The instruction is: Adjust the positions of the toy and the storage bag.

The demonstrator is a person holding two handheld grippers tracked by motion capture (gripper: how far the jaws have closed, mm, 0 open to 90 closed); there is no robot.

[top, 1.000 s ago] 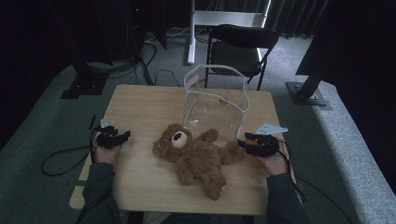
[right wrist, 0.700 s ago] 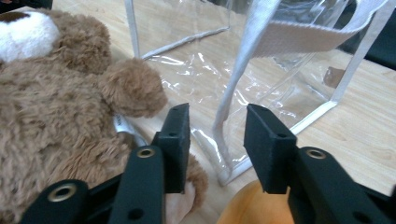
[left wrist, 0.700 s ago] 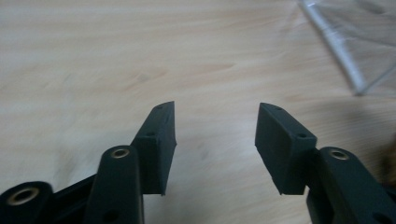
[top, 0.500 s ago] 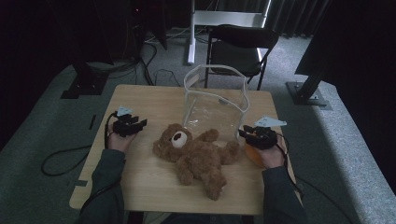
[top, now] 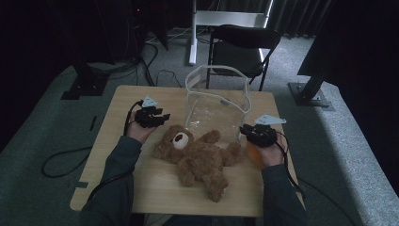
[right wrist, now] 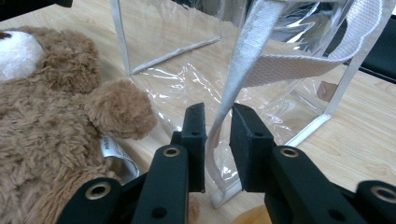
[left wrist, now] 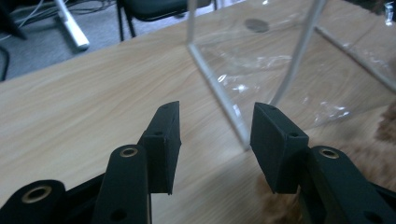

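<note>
Work in hand: opening a clear bag (top: 217, 106) so the teddy bear (top: 197, 157) can go in, by my reading.
Right gripper (right wrist: 217, 135): jaws have just been closing, narrow, the bag's white webbing strap (right wrist: 243, 65) between them; likely to steady the near right corner.
Left gripper (left wrist: 215, 140): jaws half open, nothing between; aimed at the bag's near left edge.
Bag: upright, centre far on the wooden table (top: 117, 155); seems empty.
Teddy bear: on its back, near the bag, between the hands.
</note>
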